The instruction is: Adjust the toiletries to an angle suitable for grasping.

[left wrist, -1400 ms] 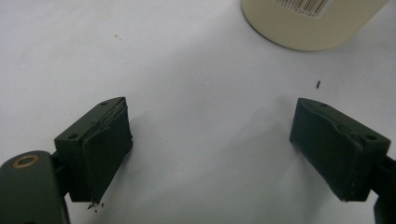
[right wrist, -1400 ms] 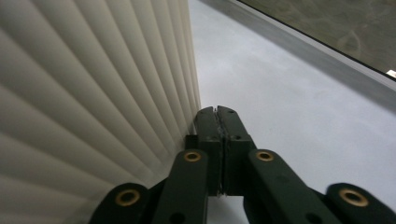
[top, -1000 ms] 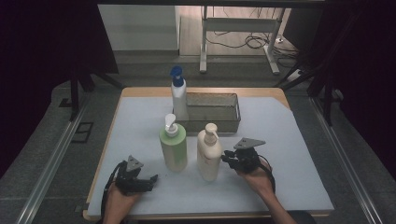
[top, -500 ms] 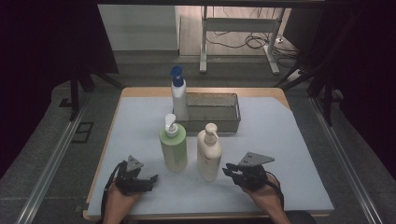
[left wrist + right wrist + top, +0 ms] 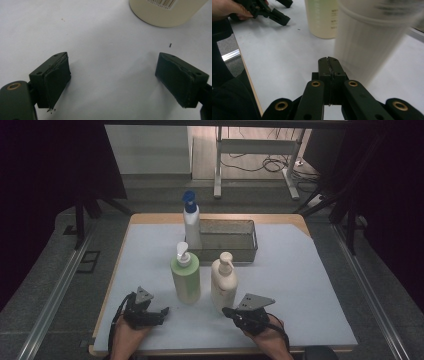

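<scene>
A green pump bottle (image 5: 186,276) and a cream pump bottle (image 5: 223,281) stand side by side on the white table mat (image 5: 300,285). My left gripper (image 5: 163,311) lies near the front edge, left of the green bottle, pointing right. In the left gripper view, that gripper (image 5: 112,77) is open over bare mat, with a pale bottle base (image 5: 165,12) ahead. My right gripper (image 5: 226,310) sits just in front of the cream bottle. Its jaws (image 5: 329,61) are shut on nothing, and the cream bottle (image 5: 372,37) is blurred close on the right.
A white bottle with a blue pump (image 5: 191,222) stands against the left end of a metal mesh basket (image 5: 227,240) at the back. Beyond the table are a dark floor and a stand's legs. The right gripper view also shows the green bottle (image 5: 322,17) and the other gripper (image 5: 277,16).
My right gripper has drawn back from beside the cream bottle toward the front edge. The left gripper has barely moved.
</scene>
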The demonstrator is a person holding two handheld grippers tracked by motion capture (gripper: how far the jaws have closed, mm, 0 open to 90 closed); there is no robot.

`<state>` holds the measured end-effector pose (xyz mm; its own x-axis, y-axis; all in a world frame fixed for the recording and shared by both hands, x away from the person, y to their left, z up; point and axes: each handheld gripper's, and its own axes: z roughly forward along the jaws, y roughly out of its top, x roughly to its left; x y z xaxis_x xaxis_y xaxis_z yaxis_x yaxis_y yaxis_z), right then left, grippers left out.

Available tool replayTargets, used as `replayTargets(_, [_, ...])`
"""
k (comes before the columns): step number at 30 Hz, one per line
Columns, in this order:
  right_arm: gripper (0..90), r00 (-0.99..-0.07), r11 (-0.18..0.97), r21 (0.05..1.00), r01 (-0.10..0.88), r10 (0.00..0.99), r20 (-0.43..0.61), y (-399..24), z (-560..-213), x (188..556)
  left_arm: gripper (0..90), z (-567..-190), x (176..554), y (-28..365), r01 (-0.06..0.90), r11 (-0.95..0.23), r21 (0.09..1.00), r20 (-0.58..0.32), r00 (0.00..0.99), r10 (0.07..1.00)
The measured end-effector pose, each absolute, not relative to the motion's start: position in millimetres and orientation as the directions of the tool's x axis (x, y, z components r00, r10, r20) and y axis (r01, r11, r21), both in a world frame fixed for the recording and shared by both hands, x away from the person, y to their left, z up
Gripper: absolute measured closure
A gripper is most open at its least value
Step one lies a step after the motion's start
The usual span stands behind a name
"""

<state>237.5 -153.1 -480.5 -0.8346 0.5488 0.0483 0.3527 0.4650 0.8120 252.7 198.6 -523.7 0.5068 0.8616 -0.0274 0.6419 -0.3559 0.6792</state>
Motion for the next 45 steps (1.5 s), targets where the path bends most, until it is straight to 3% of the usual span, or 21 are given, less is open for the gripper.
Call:
replayTargets(12, [89.6,-0.833,0.498,0.803,0.327,0.553,-0.003,-147.3,-491.5,242.6,12.2,-523.6,252.7,198.6,0.642,-0.356,0.679,-0.027,0.507,0.862])
replayTargets(32, [88.8,-0.795,0.496,0.792,0.356,0.607,-0.023,-174.5,-490.2,257.4,12.1,-523.7,252.8,198.6,0.642,-0.356,0.679,-0.028,0.507,0.862])
replayTargets(38, [81.0,-0.806,0.496,0.795,0.349,0.592,-0.016,-178.6,-485.6,250.7,12.1,-523.7,252.6,198.5,0.643,-0.354,0.679,-0.03,0.506,0.862])
replayTargets(45, [59.9,-0.792,0.481,0.8,0.358,0.611,-0.013,-192.3,-471.0,243.8,12.2,-523.6,252.8,198.6,0.642,-0.356,0.679,-0.028,0.507,0.862])
